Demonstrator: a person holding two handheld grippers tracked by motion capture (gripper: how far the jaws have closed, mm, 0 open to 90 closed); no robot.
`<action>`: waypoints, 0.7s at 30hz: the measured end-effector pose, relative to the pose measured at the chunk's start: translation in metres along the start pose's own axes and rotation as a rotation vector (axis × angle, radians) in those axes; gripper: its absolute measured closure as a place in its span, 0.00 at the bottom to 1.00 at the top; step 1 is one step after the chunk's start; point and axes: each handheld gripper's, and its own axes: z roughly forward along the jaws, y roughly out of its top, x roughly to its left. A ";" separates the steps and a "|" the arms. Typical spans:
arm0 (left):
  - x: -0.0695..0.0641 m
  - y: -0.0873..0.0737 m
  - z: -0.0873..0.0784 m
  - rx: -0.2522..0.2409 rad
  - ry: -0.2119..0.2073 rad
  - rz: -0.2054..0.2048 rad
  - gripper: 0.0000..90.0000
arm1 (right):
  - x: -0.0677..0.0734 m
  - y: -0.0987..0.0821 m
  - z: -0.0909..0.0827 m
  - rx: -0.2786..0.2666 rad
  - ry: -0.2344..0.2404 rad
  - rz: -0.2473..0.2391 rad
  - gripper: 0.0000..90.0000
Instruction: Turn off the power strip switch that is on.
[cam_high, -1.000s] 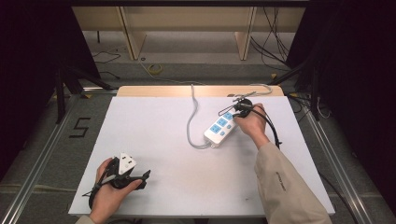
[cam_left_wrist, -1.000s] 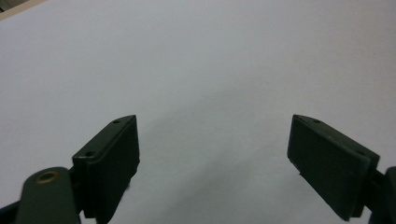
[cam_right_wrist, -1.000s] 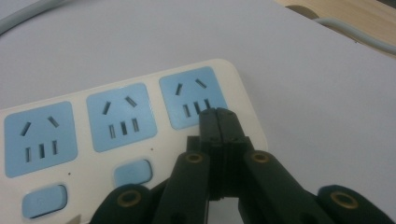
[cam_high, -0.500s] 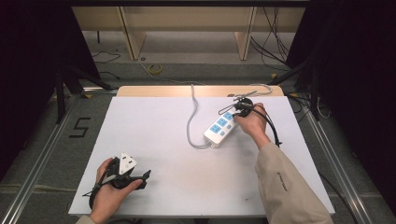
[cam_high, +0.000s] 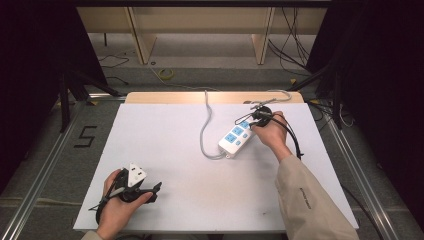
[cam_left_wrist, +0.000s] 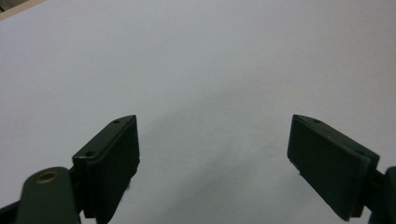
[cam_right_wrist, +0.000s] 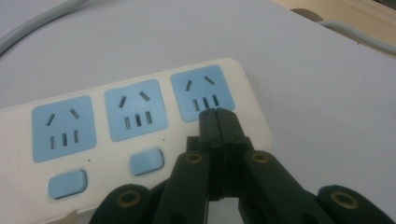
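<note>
A white power strip (cam_high: 235, 138) with three blue sockets lies on the white table (cam_high: 165, 140) at the right of centre, and its grey cable (cam_high: 204, 125) loops off to the back. My right gripper (cam_high: 249, 125) is shut, with nothing between its jaws. In the right gripper view its tips (cam_right_wrist: 217, 114) sit over the strip (cam_right_wrist: 140, 116) just below the end socket. Two blue switches (cam_right_wrist: 147, 162) show there; the spot under the jaws is hidden. My left gripper (cam_high: 155, 188) rests near the front left, open, with bare table between its jaws (cam_left_wrist: 215, 125).
A wooden board (cam_high: 165, 97) runs along the table's back edge. Metal rails (cam_high: 45, 160) flank the table on both sides, and a "5" mark (cam_high: 86, 136) is on the floor at the left. Loose cables (cam_high: 295, 45) lie on the floor behind.
</note>
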 end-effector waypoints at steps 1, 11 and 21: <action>0.000 0.000 0.000 0.000 0.000 0.000 0.19 | 0.000 -0.001 -0.002 -0.005 0.001 -0.005 1.00; 0.000 0.000 0.000 0.001 -0.002 -0.003 0.19 | -0.001 -0.009 -0.011 -0.012 0.013 -0.004 1.00; -0.001 -0.001 0.000 0.002 0.002 -0.003 0.19 | 0.001 -0.016 -0.019 -0.021 0.034 -0.003 1.00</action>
